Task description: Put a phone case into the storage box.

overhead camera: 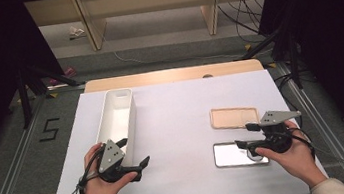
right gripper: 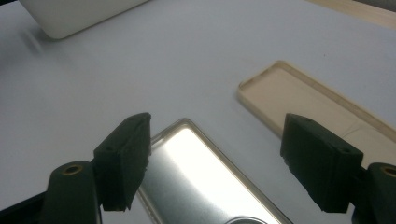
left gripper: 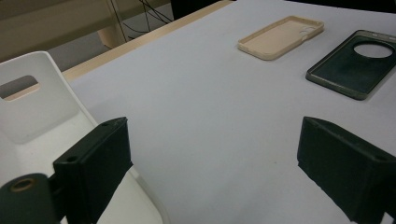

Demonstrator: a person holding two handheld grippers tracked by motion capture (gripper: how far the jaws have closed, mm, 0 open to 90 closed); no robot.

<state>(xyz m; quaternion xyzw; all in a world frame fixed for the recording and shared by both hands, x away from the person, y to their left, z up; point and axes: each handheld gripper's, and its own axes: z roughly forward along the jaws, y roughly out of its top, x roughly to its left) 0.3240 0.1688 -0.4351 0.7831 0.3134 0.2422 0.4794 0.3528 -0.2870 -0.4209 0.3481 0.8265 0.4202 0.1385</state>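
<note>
Two phone cases lie flat on the right half of the white table top (overhead camera: 179, 126). The beige case (overhead camera: 234, 117) is the farther one. Closer to me is the dark glossy case (overhead camera: 233, 154) with a round camera hole. My right gripper (overhead camera: 244, 136) is open over the dark case (right gripper: 201, 172), pointing left, with nothing between its jaws and the beige case (right gripper: 303, 100) just beyond. Beside the near end of a long white bin (overhead camera: 117, 119), my left gripper (overhead camera: 139, 168) stands open and empty. It faces right across bare table toward both cases (left gripper: 280, 37) (left gripper: 355, 63).
The bin (left gripper: 37, 107) is empty and has a handle slot in its end wall. A wooden strip (overhead camera: 172, 75) runs along the table's far edge. Dark stands and cables sit on the floor on both sides.
</note>
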